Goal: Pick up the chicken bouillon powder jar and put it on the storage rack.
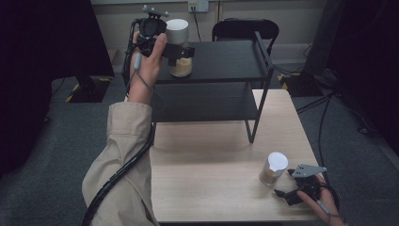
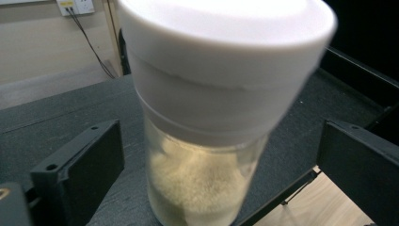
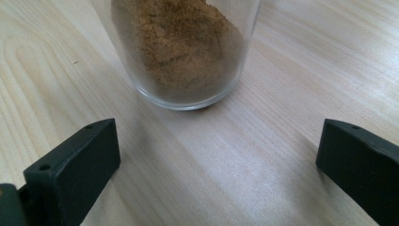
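You are holding the left gripper (image 1: 182, 51) up at the top shelf of the black rack (image 1: 221, 61), and its jaws are standing wide apart on either side of a jar of pale powder (image 1: 179, 47) without pressing on it. In the left gripper view that jar (image 2: 211, 141) is standing upright on the dark shelf top between the two black jaws, with a clear gap on each side; its white lid (image 2: 226, 42) is plain, and its glass is carrying no label or writing that can be read. Your right gripper (image 1: 288, 192) is resting low at the near right corner of the wooden table (image 1: 211, 188), just beside a second jar (image 1: 274, 168) with a white lid, and its jaws are also standing open. In the right gripper view this jar (image 3: 181, 52) is sitting upright on the bare wood ahead of the jaw tips, not between them, and is holding a darker brown powder; no brand or printing is showing on the glass.
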Action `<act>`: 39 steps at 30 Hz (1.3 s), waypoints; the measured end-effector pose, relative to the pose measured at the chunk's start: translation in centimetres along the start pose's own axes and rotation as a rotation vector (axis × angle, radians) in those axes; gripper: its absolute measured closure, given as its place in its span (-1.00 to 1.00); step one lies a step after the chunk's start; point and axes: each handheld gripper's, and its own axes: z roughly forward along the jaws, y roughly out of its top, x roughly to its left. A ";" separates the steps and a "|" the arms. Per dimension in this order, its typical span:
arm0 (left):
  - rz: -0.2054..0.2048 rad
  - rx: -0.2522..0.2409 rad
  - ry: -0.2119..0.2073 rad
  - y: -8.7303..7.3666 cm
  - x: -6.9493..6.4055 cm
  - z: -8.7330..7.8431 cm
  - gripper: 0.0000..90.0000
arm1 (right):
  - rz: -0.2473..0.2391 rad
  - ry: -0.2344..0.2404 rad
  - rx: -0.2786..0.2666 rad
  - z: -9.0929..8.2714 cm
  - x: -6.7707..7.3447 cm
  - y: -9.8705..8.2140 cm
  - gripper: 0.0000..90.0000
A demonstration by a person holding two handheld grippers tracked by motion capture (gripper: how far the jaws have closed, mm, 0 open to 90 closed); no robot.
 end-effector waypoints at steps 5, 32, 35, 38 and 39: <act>0.020 0.001 -0.019 -0.5 -0.2 -0.2 -0.97 | 0.000 -0.001 0.000 0.0 0.0 0.0 -1.00; 0.064 -0.023 -0.073 -4.4 -0.3 -1.6 -0.98 | 0.000 -0.002 -0.002 0.0 0.0 0.0 -1.00; 0.058 -0.029 -0.084 -5.0 -0.2 -1.8 -0.98 | 0.000 -0.002 -0.001 0.0 0.0 0.0 -1.00; 0.064 -0.030 -0.096 -5.6 -0.1 -1.9 -0.98 | 0.001 -0.002 -0.001 0.0 0.0 0.0 -1.00; 0.068 -0.029 -0.095 -5.7 -0.2 -1.9 -0.98 | 0.001 -0.002 -0.001 0.0 0.0 0.0 -1.00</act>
